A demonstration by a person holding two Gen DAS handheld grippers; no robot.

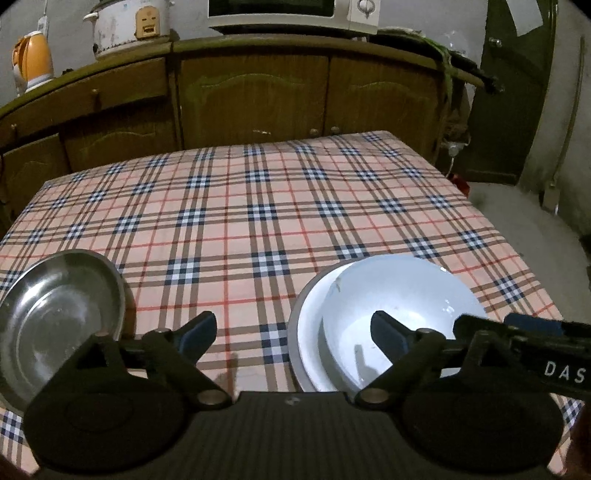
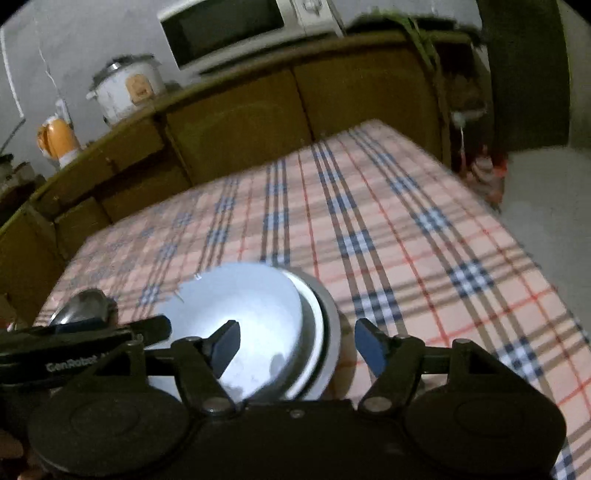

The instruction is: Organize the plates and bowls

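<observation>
A white bowl sits nested in a white plate near the front of the plaid-covered table. To its left lies an empty steel plate. My left gripper is open. One fingertip is over the cloth, the other over the bowl, and the stack's left rim shows between them untouched. In the right wrist view my right gripper is also open and straddles the right rim of the bowl and the plates under it. No pad presses on anything. The steel plate shows blurred at the left.
A brown cabinet runs behind the table, carrying a rice cooker, an orange kettle and a microwave. A dark door and bare floor lie beyond the table's right edge. The right gripper's black frame reaches in at the right.
</observation>
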